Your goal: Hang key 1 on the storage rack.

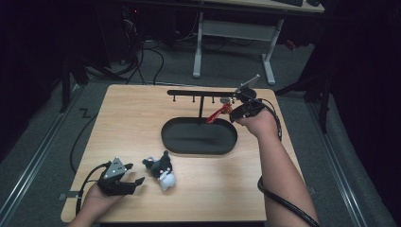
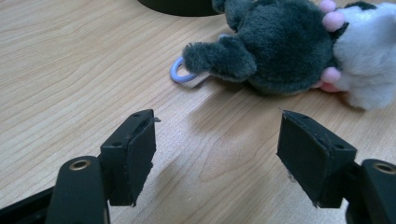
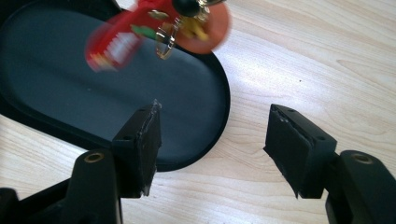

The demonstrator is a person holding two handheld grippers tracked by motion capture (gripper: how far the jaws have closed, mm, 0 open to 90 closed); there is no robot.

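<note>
Wooden table [image 1: 142, 118] carries all: near its front left corner the left gripper [image 1: 126, 180] rests, fingers apart, facing the plush toy [image 1: 161, 171]. Toward the back right edge, the red keychain [image 1: 217, 113] hangs on the black rack [image 1: 201, 93] over the oval tray [image 1: 198, 136]; the right gripper [image 1: 236, 109] beside it has its fingers parted and empty, likely having let go.

An oval tray [image 1: 199, 142] sits on the worktop [image 1: 132, 118] right of centre, with a hook rack [image 1: 201, 93] standing from its far part. A keychain charm [image 1: 218, 113] hangs at the rack's right end, above the tray's right part. A plush toy [image 1: 161, 171] lies on the worktop before the tray, towards the near edge and left of the tray's middle.
</note>
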